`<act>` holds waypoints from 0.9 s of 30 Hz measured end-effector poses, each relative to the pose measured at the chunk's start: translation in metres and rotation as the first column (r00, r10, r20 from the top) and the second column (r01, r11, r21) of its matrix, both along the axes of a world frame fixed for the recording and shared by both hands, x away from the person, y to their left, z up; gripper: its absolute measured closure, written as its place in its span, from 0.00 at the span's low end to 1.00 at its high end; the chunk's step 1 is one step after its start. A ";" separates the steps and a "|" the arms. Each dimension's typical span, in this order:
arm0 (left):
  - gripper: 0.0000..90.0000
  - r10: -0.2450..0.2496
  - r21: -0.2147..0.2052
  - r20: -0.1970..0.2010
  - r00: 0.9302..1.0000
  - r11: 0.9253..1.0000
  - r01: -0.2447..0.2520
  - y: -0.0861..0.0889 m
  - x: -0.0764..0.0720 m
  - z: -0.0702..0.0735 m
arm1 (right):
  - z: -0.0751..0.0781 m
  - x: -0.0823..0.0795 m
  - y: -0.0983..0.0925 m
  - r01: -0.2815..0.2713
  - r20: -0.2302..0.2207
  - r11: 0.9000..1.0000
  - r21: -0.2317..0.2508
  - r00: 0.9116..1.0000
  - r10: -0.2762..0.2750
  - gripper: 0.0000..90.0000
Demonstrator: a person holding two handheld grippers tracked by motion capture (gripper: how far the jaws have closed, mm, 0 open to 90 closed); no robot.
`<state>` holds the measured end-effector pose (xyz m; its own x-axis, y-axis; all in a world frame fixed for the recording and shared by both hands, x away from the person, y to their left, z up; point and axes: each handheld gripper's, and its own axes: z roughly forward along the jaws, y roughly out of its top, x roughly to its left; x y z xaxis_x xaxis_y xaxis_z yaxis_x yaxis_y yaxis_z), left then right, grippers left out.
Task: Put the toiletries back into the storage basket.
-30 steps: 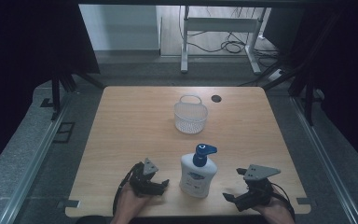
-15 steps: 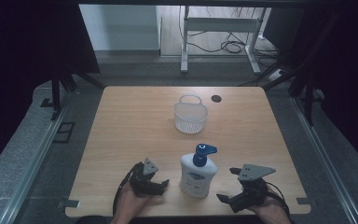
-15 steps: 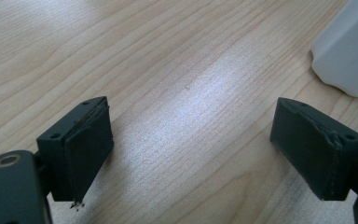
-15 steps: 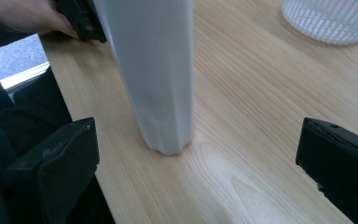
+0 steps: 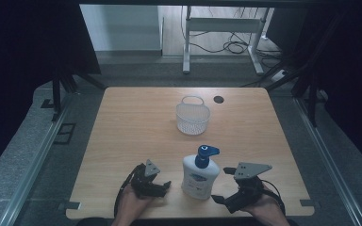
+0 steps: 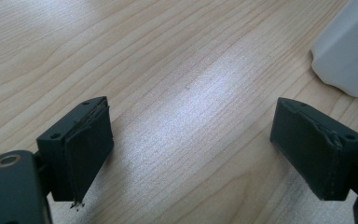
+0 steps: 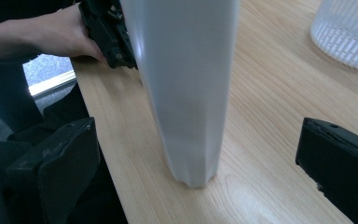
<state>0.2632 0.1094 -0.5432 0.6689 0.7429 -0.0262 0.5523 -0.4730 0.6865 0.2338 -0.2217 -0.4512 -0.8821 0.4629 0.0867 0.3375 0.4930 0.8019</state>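
Your left tool [image 5: 162, 187] rests low on the tabletop [image 5: 136, 122] near its front edge, just left of the bottle [image 5: 200, 173]. In the left gripper view its jaws stand wide apart over bare wood, and the bottle's white base [image 6: 349, 51] sits off to the upper right, clear of both jaws.

Your right tool [image 5: 220, 186] is on the other side of the bottle, near the front edge too — its jaws are also spread, with nothing between the pads touching them. In the right gripper view the bottle [image 7: 186, 88] stands upright in the gap, closer to the left jaw than the right one, but apart from both. Behind it you can see your left hand [image 7: 51, 35] with its tool.

The bottle itself stands upright near the front middle of the tabletop, white with a blue pump [image 5: 206, 154] on top, the spout pointing right. The basket [image 5: 193, 117] sits farther back, well apart from the bottle — white, with its handle toward the far side. A dark round hole [image 5: 218, 99] lies just right of it, behind.
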 end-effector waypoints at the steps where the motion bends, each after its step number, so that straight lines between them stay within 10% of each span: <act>1: 0.14 0.000 0.000 0.000 1.000 1.000 0.000 0.000 0.000 0.000 | 0.001 0.001 0.001 -0.005 0.001 1.000 -0.002 1.000 0.005 0.00; 27: 0.14 0.000 0.000 0.000 1.000 1.000 0.000 0.000 0.000 0.000 | 0.019 0.017 0.040 -0.061 0.056 0.998 -0.012 0.997 0.062 0.17</act>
